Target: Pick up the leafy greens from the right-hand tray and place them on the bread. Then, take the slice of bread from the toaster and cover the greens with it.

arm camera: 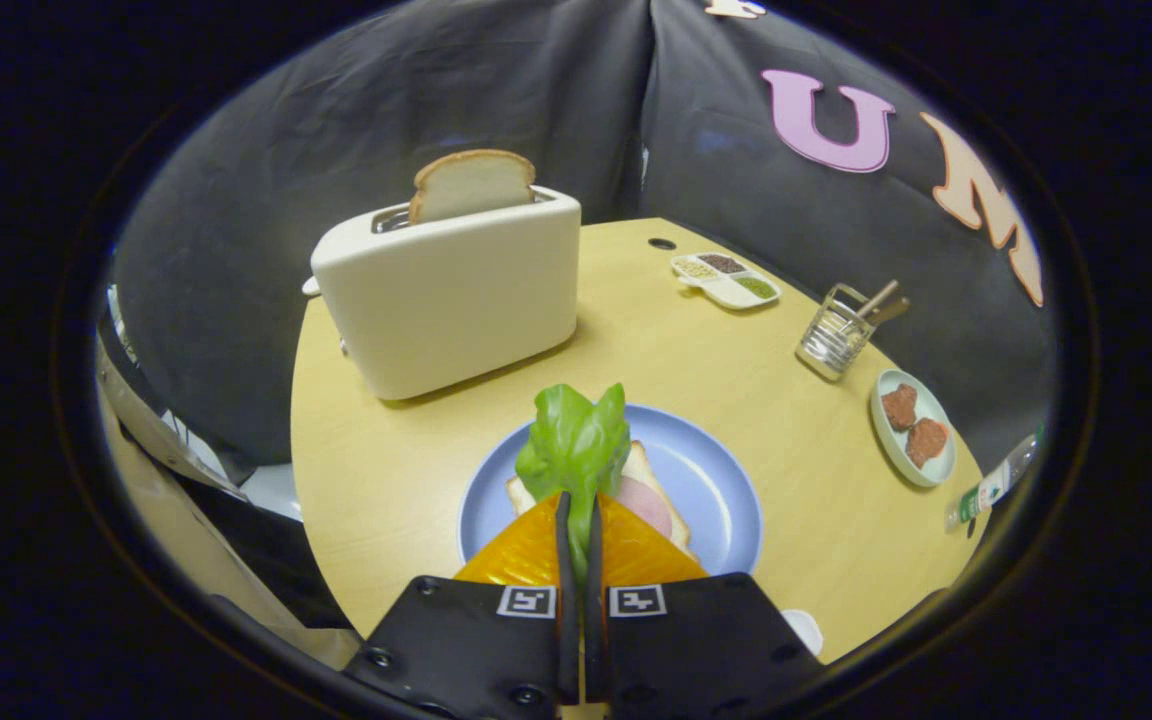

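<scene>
A: Status on the leafy greens (576,440)?

B: Pinched in the gripper (577,515), both fingers pressed on the stem end, leaf sticking up past the tips. They hang right over the bread (658,500) on the blue plate (716,490). There's a pink ham slice (644,503) on that bread.

A: So which step?

B: Placing, by my read. Greens are lifted, not released yet. Can't tell if the leaf touches the bread.

A: Next move?

B: Lower a touch, keep the leaf centred on the slice, then open the fingers. The leaf is floppy and may cling to one pad, so back out slowly.

A: After that?

B: The bread slice in the toaster (473,185) stands upright, half out of the slot. The toaster (451,290) sits beyond the plate toward the table's far left edge.

A: Clutter?

B: Along the right edge of the table (386,470): condiment tray (726,278), wire utensil holder (836,340), small dish with two patties (913,427), a bottle (991,488). All well apart from the plate.
</scene>
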`<state>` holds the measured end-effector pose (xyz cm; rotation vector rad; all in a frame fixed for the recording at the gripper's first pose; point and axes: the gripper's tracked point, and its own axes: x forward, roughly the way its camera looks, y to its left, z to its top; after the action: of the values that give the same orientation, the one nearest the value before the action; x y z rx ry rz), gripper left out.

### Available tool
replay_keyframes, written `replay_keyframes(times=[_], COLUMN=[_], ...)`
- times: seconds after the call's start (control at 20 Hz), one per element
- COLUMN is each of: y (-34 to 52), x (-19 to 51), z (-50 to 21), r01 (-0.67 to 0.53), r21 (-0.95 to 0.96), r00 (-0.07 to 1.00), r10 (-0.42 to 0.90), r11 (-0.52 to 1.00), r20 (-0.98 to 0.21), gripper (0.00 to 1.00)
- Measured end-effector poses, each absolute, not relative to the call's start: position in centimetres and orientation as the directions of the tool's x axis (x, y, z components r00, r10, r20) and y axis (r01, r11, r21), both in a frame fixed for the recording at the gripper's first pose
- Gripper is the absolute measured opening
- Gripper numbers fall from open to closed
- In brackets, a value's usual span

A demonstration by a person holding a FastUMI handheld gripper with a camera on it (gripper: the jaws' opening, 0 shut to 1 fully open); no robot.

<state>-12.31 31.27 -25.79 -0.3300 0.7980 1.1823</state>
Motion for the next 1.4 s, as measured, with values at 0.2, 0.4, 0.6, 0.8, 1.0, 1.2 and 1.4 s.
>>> replay_keyframes(times=[0.2, 0.4, 0.6, 0.8, 1.0, 1.2, 1.4], y=[31.8, 31.2, 30.9, 30.5, 30.4, 30.4, 31.5], x=[-12.4, -11.7, -11.8, -11.9, -11.8, -11.4, -11.0], z=[-26.6, -28.2, -29.5, -29.4, -28.8, -27.0, -22.9], r01=[-0.901, -0.895, -0.9, -0.903, -0.899, -0.899, -0.895], r21=[0.208, 0.193, 0.175, 0.162, 0.156, 0.126, 0.113], r00=[0.127, 0.133, 0.123, 0.128, 0.144, 0.18, 0.226], r10=[0.688, 0.652, 0.618, 0.611, 0.61, 0.615, 0.656], r11=[0.382, 0.403, 0.399, 0.397, 0.41, 0.42, 0.432], r20=[-0.714, -0.746, -0.776, -0.781, -0.779, -0.768, -0.72], gripper=[0.06, 0.18, 0.29, 0.44, 0.69, 0.94, 1.0])
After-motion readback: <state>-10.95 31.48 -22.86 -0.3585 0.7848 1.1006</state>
